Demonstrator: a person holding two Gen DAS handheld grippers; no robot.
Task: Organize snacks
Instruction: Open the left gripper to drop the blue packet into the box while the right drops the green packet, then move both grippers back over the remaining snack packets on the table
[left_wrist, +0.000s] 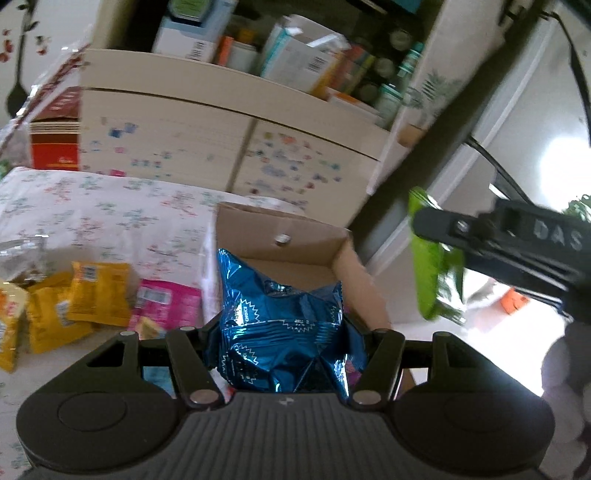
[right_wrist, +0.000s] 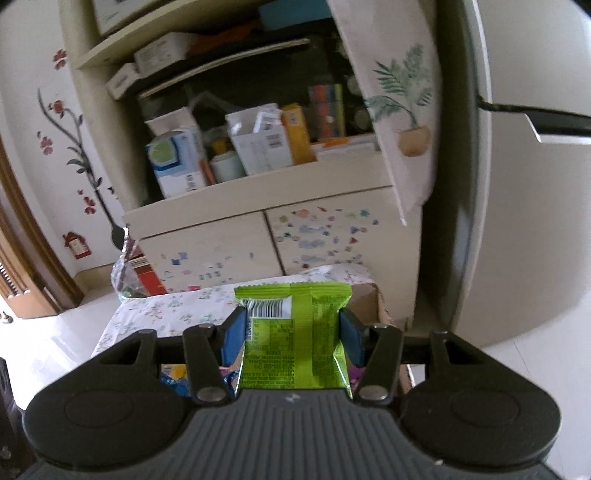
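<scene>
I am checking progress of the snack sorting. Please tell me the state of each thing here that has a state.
Left gripper: shut on the blue packet.
Blue packet: held, crumpled, above the box.
Right gripper: shut on the green packet.
Green packet: held upright, sealed.
Cardboard box: open.
Yellow packets: lying loose on the table.
Pink packet: lying on the table.
Cupboard door: open.

You can read "CHOICE" on the blue foil packet (left_wrist: 284, 332) and "DAS" on the right gripper (left_wrist: 436, 225).
</scene>
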